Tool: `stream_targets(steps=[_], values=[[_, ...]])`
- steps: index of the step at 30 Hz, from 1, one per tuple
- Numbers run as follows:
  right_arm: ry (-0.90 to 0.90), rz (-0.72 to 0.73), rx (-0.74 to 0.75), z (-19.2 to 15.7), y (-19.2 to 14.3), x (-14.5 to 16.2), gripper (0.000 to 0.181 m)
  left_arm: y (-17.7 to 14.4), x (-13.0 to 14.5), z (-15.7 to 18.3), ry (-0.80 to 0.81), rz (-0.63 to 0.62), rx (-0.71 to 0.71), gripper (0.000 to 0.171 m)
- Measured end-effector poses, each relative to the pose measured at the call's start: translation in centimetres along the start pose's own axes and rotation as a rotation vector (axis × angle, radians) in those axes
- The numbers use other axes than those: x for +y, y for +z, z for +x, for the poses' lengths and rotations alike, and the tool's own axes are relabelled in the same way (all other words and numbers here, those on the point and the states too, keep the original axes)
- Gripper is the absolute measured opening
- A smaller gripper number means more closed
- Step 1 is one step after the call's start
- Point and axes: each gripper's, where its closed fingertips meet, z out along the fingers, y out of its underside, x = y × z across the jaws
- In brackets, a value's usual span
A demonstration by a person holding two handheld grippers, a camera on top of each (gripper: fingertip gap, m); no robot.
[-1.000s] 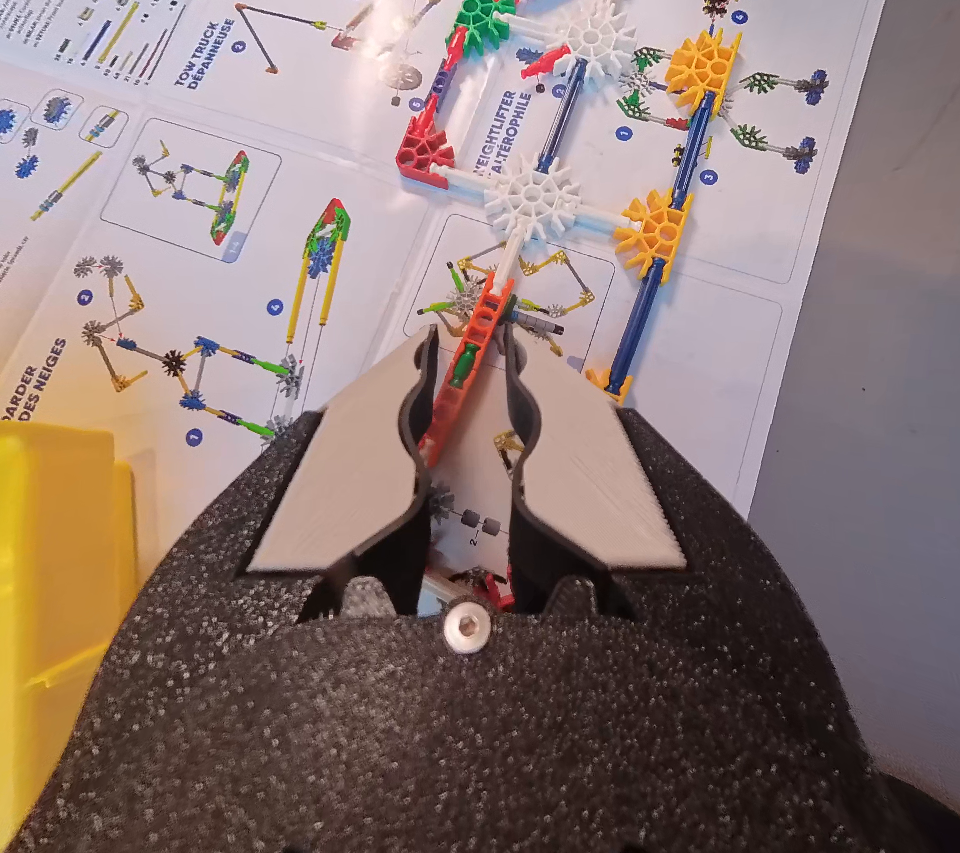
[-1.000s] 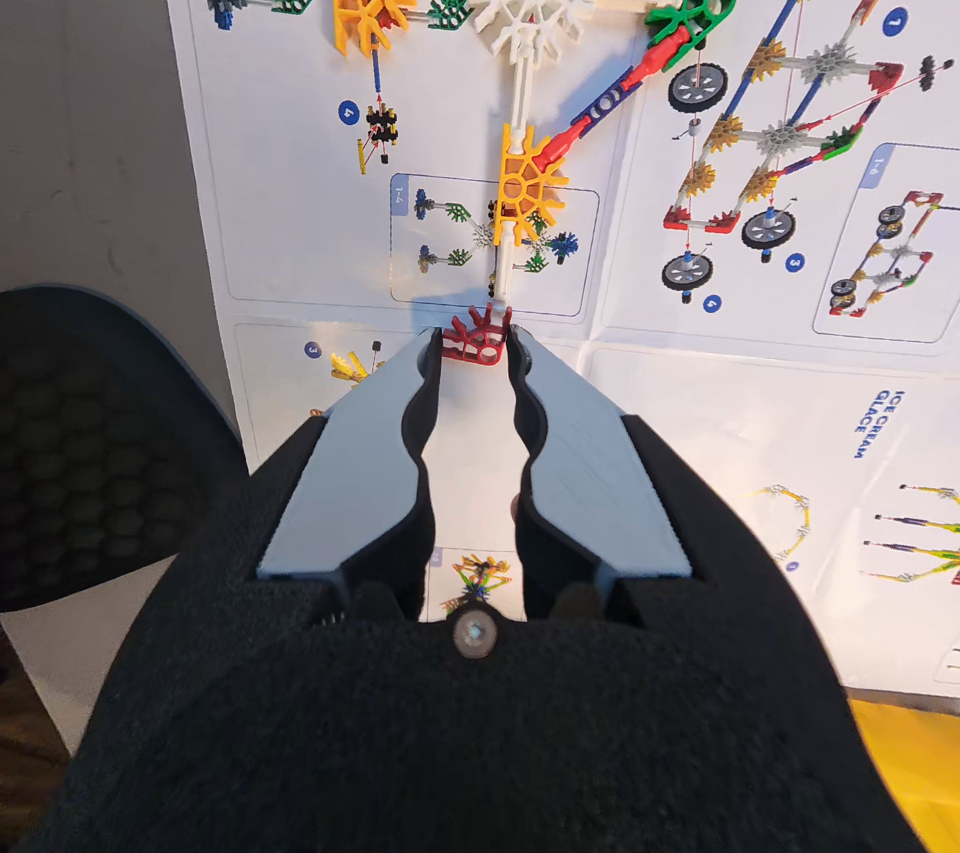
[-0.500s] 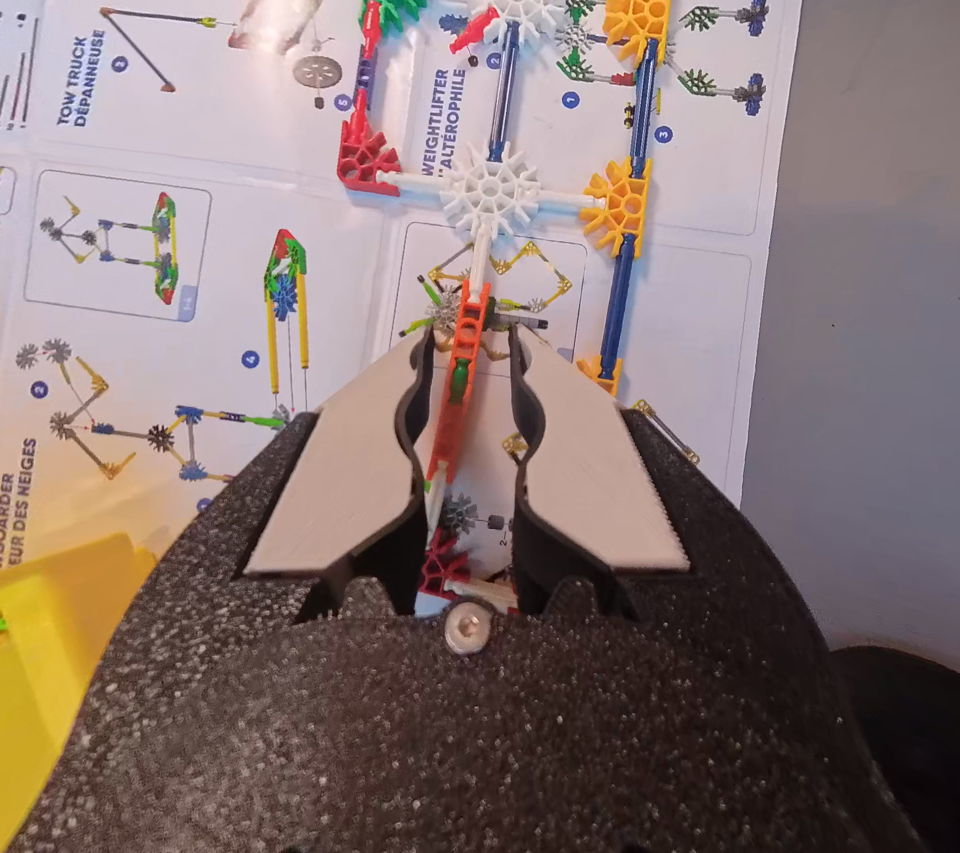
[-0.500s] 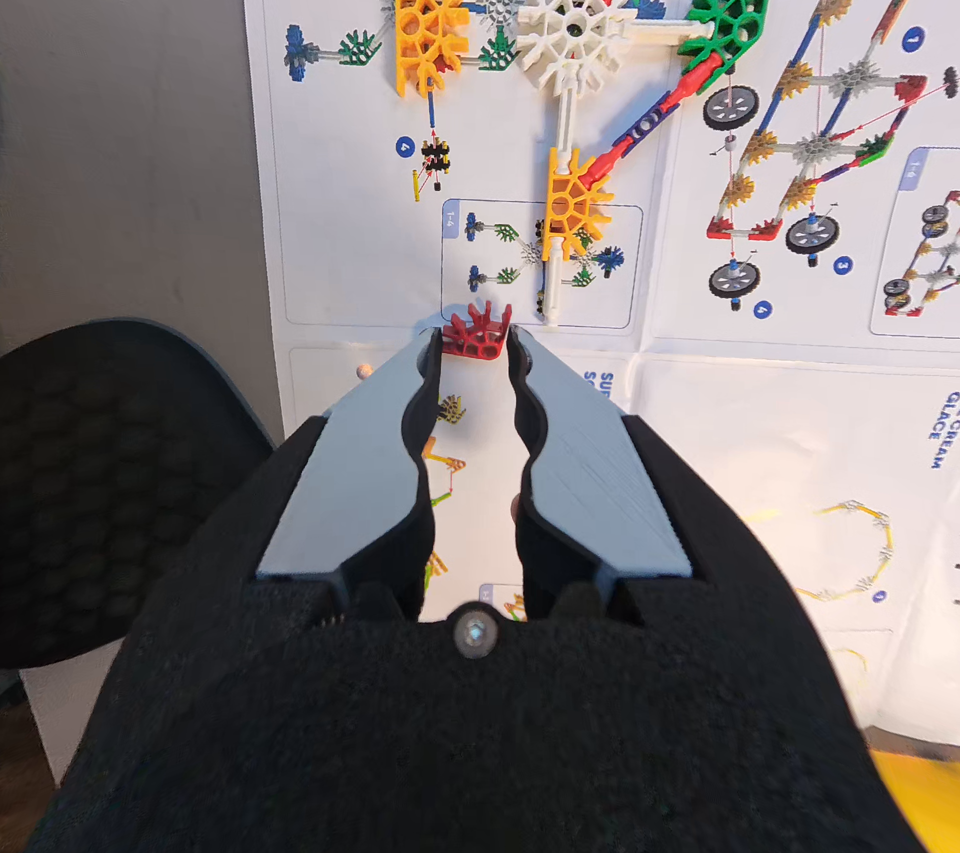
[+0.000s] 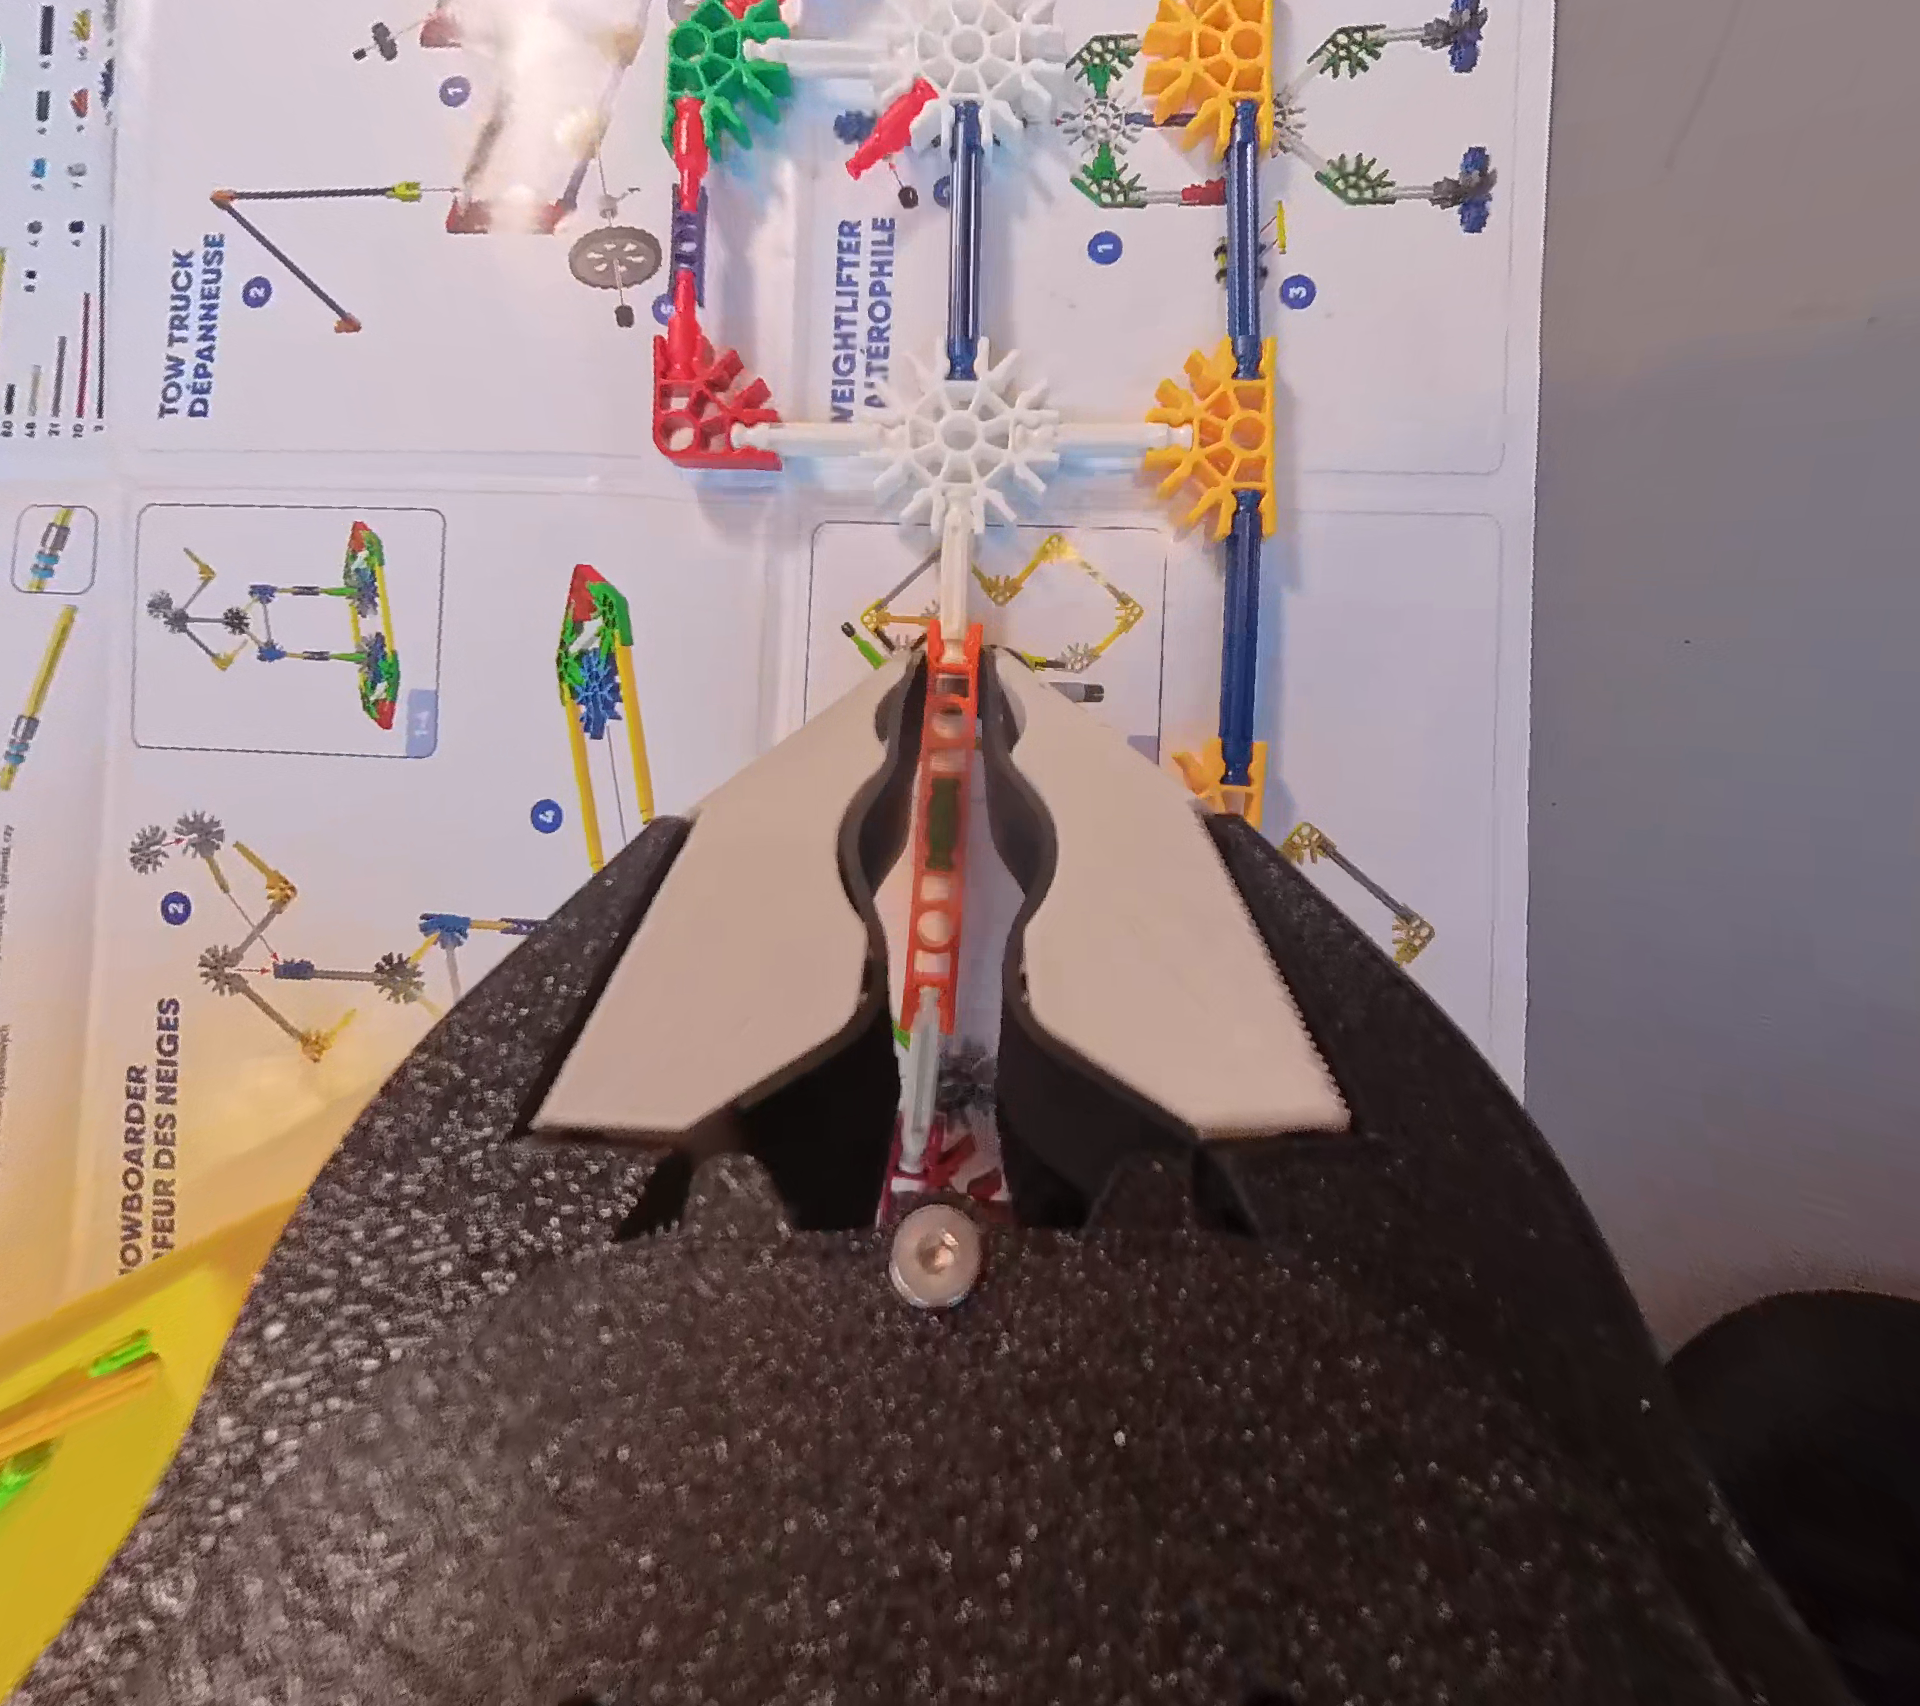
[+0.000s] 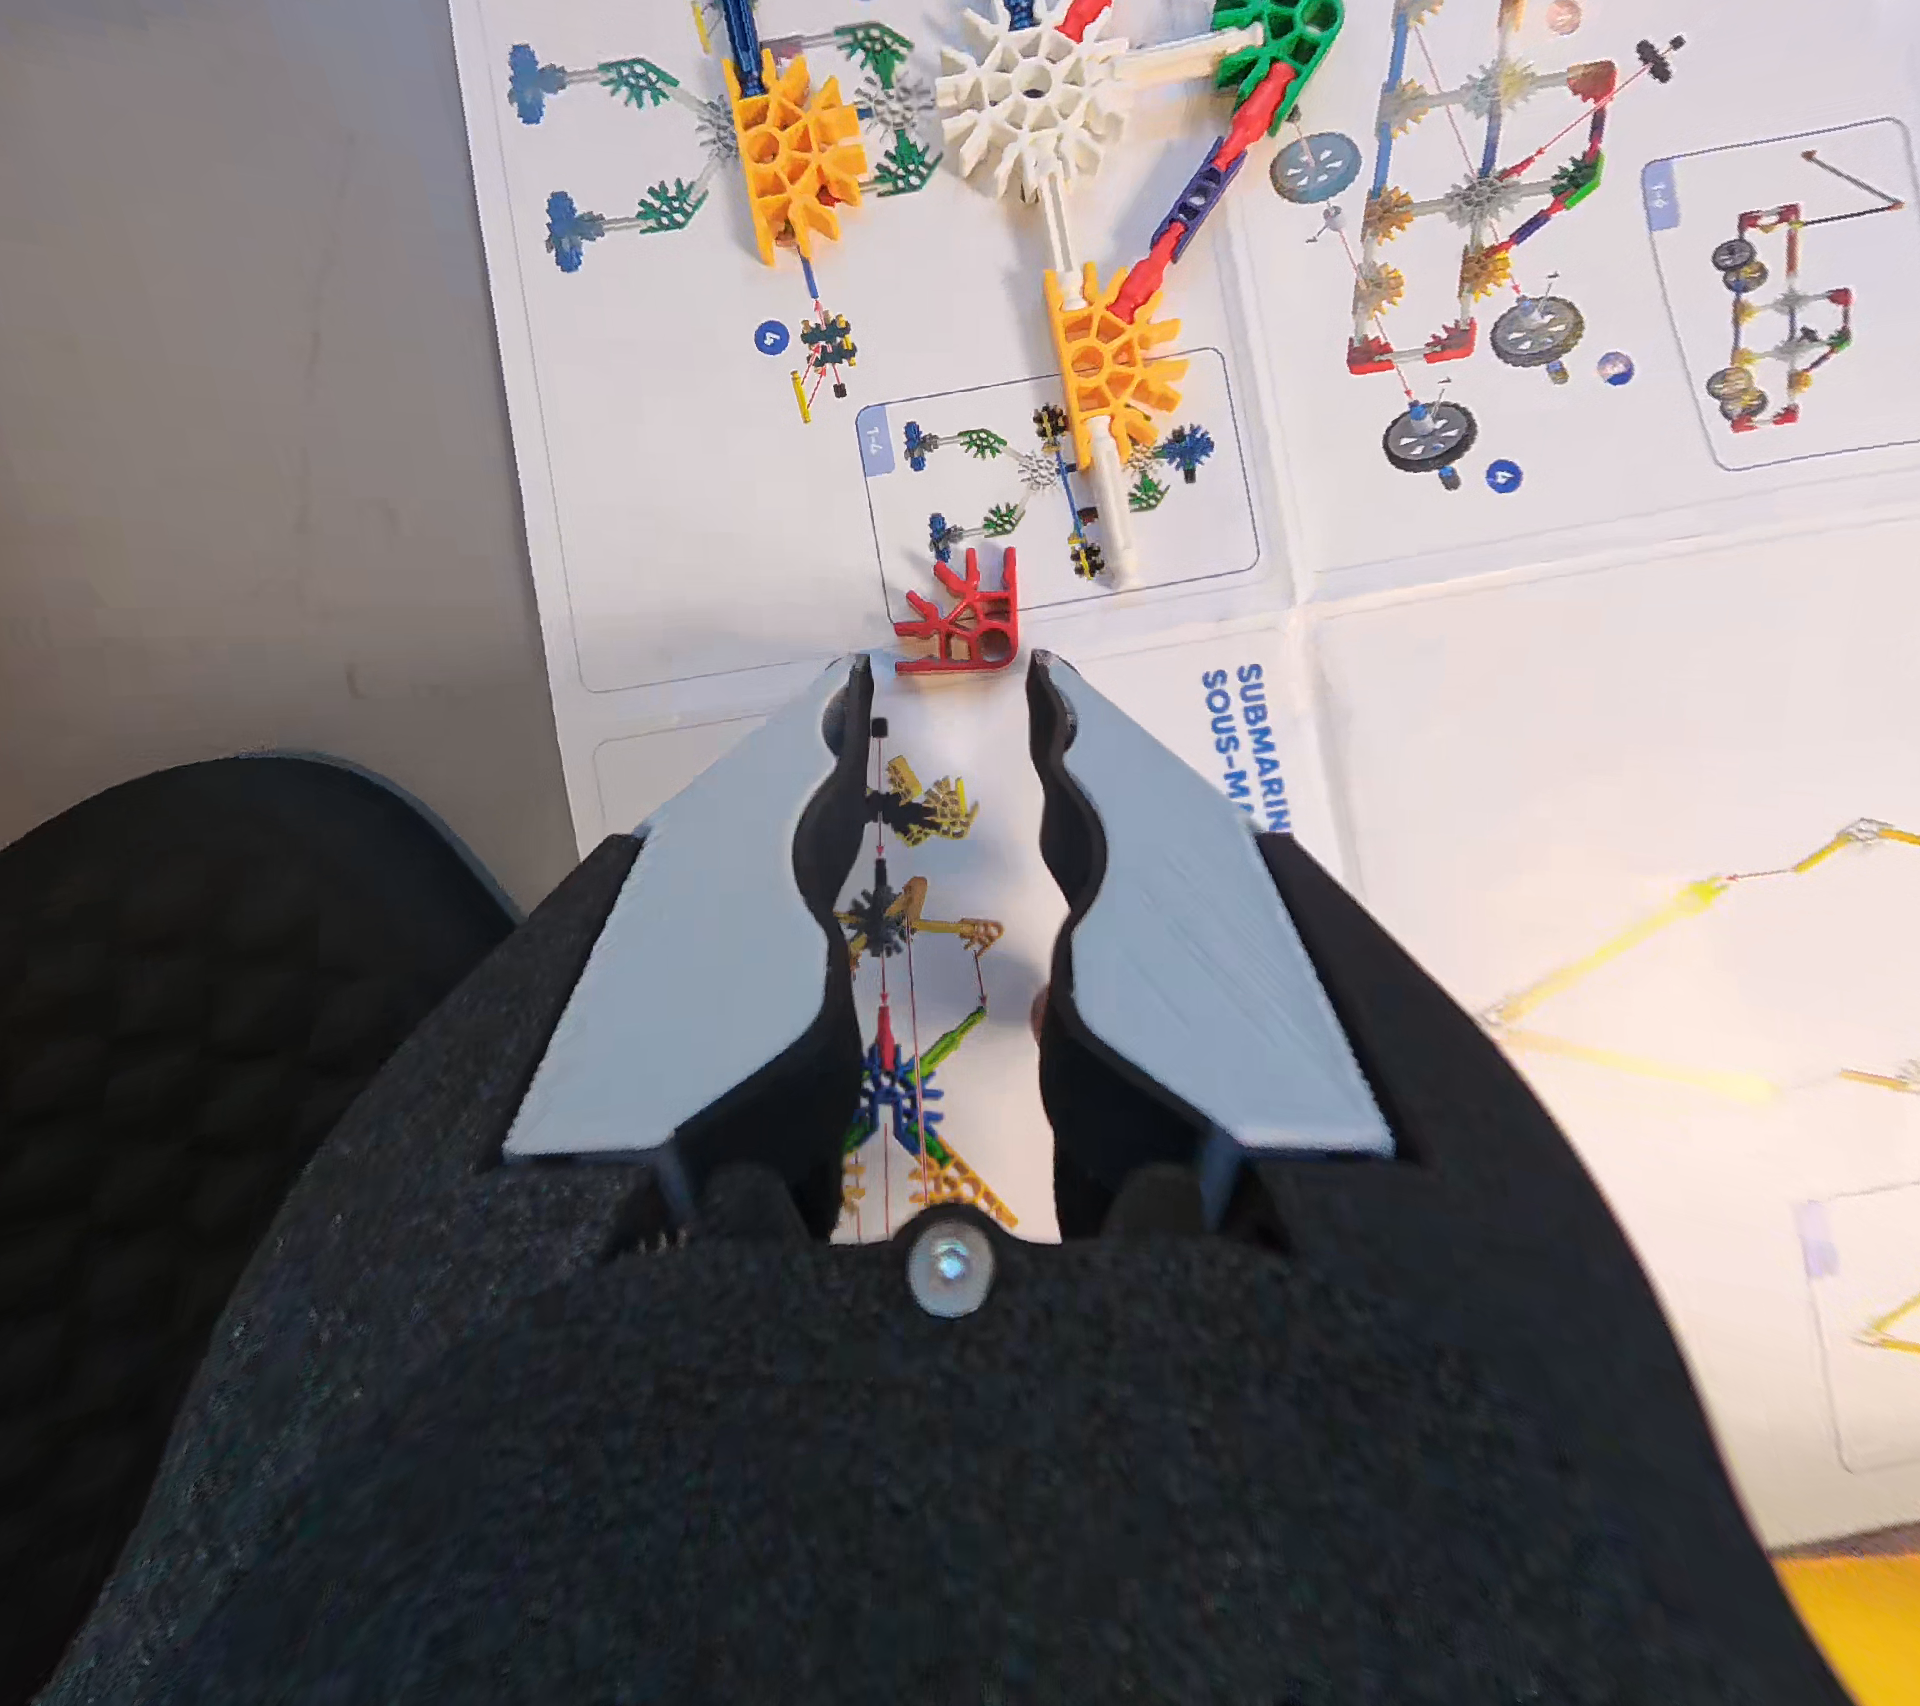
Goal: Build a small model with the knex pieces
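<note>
Left gripper [image 5: 951, 669]: jaws drawn in close on an orange connector strip [image 5: 940, 835] that runs lengthwise between them, tips pinching its far end. A white rod [image 5: 954, 570] leaves that end and plugs into the nearer white snowflake hub [image 5: 961, 435]. Behind the strip, low in the gap, a red-and-white piece; too hidden to name.

The hub belongs to a flat rod-and-connector frame [image 5: 966, 243] lying on a printed instruction sheet [image 5: 416, 461]. From the hub: a white rod left to a red corner connector [image 5: 707, 409], a white rod right to a yellow connector [image 5: 1221, 435], a blue rod [image 5: 964, 243] on to a farther white hub [image 5: 971, 51]. Green connector [image 5: 722, 67] at far left, joined down to the red corner by a red-and-purple rod. Yellow bin [image 5: 62, 1407] at the near left edge, green-tipped sticks inside.

Right gripper [image 6: 945, 669]: jaws parted, nothing between them. A loose red connector [image 6: 961, 617] lies on the sheet just beyond the tips; contact with them is unclear, probably none. A little farther, the free end of a white rod [image 6: 1112, 513] hanging off a yellow connector [image 6: 1117, 352] of the frame; red piece and rod end near but apart. Grey tabletop [image 6: 260, 254] to the left.
</note>
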Motion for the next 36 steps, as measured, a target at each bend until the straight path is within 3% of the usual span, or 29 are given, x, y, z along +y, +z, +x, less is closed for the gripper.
stream_targets(steps=[11,17,22,26,36], values=[[0.004,0.038,0.017,0.3,0.9,-0.8,0.022,-1.8,-2.0,1.1,0.025,0.161,-0.013,0.007],[0.009,0.057,0.047,2.1,-0.6,-2.1,0.023,-1.3,-0.8,1.2,0.005,0.144,-0.007,0.007],[-0.065,-0.033,0.007,3.2,1.3,-2.7,0.022,-0.7,-0.3,1.2,0.000,0.132,-0.004,0.007],[-0.090,-0.090,-0.071,3.1,2.4,-2.9,0.005,-0.5,0.0,1.1,-0.019,0.130,-0.002,0.007],[-0.025,-0.042,-0.059,1.1,0.5,-3.4,0.005,-1.6,-1.0,2.5,-0.036,0.164,0.055,0.007]])
